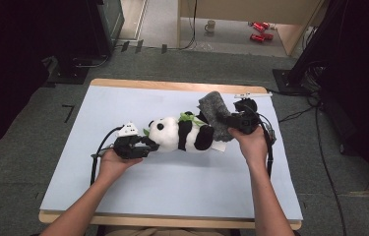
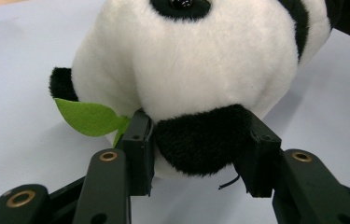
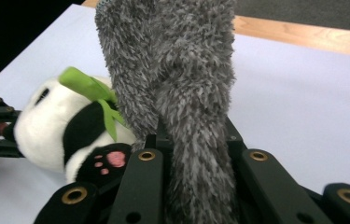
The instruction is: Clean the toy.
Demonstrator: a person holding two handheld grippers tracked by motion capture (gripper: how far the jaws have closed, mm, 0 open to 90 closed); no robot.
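A black and white plush panda (image 1: 179, 133) lies on its side in the middle of the pale blue mat (image 1: 172, 182), head toward the left. My left gripper (image 1: 145, 143) is at its head, and its jaws (image 2: 199, 158) hold the panda's black ear (image 2: 200, 140) between the pads. A green felt leaf (image 2: 88, 116) sticks out beside that ear. My right gripper (image 1: 229, 122) is at the panda's feet, shut (image 3: 193, 144) on a grey fuzzy cloth (image 3: 172, 60) that stands up above the mat. The panda (image 3: 46, 126) lies beyond that cloth, one pink-padded paw (image 3: 109, 161) close to the jaws.
The mat covers a wooden table whose far edge (image 1: 172, 86) shows bare. Grey carpet surrounds it, with cables (image 1: 320, 147) on the right. Dark stands (image 1: 74, 59) are at the back left and back right. A mug (image 1: 210, 25) and red cans (image 1: 260, 30) lie on the floor beyond.
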